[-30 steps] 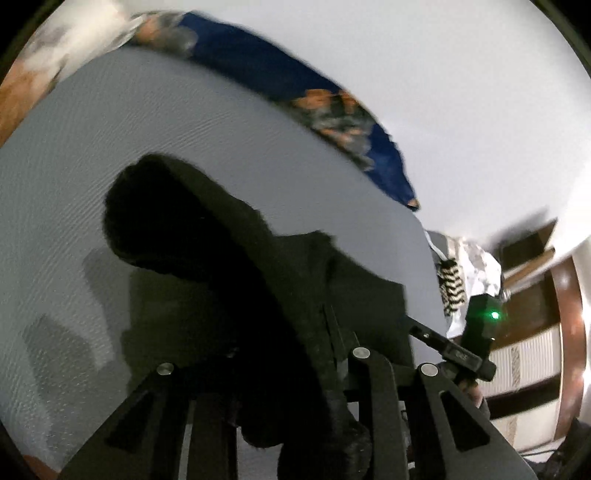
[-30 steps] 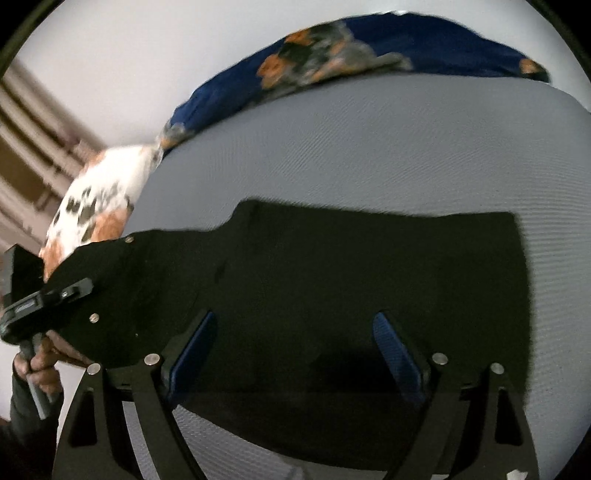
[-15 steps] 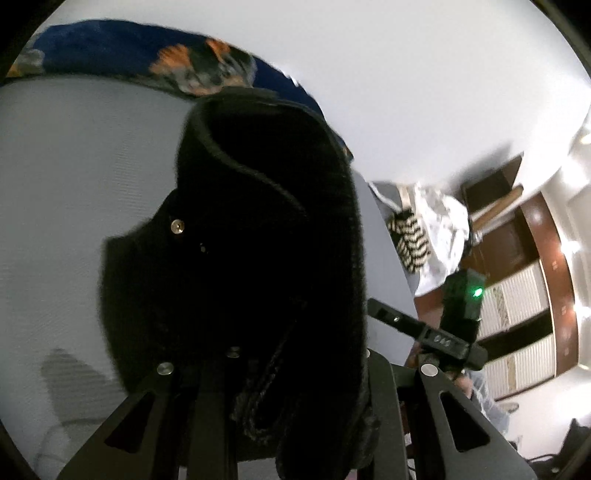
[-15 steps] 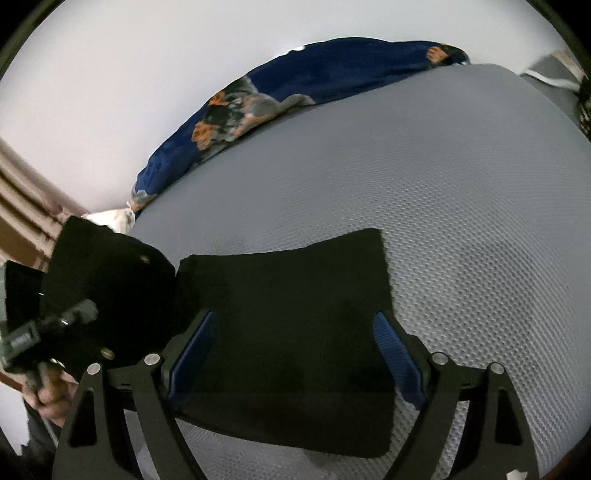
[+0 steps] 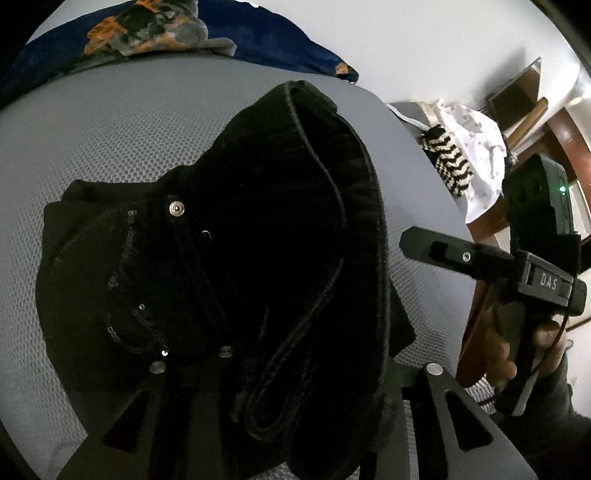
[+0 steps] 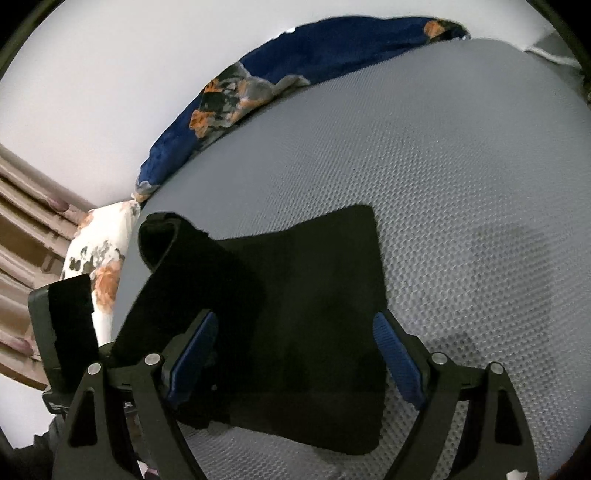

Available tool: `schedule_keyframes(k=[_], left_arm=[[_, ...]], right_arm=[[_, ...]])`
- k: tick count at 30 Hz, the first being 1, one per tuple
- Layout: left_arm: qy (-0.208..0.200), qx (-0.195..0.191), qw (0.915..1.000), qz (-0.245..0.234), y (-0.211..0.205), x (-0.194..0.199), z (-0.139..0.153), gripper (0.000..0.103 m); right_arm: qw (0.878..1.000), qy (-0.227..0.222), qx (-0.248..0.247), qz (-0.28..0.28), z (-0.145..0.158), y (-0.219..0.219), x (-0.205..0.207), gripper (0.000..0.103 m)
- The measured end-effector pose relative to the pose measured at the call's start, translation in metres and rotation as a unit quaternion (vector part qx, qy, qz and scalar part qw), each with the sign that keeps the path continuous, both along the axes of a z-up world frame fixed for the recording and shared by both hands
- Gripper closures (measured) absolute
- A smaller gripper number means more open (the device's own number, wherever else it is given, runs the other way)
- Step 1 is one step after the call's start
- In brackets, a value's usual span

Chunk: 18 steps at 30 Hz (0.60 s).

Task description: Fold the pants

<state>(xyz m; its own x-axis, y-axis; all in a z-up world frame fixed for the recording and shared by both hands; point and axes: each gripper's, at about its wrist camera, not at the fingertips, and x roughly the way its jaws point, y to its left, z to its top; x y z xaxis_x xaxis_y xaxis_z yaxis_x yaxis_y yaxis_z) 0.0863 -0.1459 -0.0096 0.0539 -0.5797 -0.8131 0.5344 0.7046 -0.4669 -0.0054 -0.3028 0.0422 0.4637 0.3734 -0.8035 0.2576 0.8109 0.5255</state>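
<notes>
- Pants, black, fill the left wrist view: the waistband end, with its metal snap, is lifted off the grey bed and curls over toward the camera.
- The left gripper is clamped on that bunched cloth; its fingers are mostly hidden under the fabric.
- To the right, a hand holds the right gripper just beside the pants.
- A blue floral blanket lies at the bed's far edge.
- In the right wrist view, the pants lie partly flat on the bed, the left part raised in a roll.
- The right gripper hangs over them with blue pads spread wide, holding nothing.
- The blanket runs along the bed's far side.
</notes>
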Motion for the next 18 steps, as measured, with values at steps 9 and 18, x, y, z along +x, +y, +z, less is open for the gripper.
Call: schedule_keyframes(k=[9, 18], left_arm=[[-0.058, -0.062, 0.9964, -0.009, 0.019, -0.013, 0.052, 0.026], [-0.051, 0.021, 0.9938, 0.097, 0.092, 0.005, 0.025, 0.026]], right_arm=[[0.993, -0.004, 0.118, 0.018, -0.026, 0.004, 0.003, 0.018], [0.994, 0.011, 0.097, 0.042, -0.036, 0.007, 0.012, 0.022]])
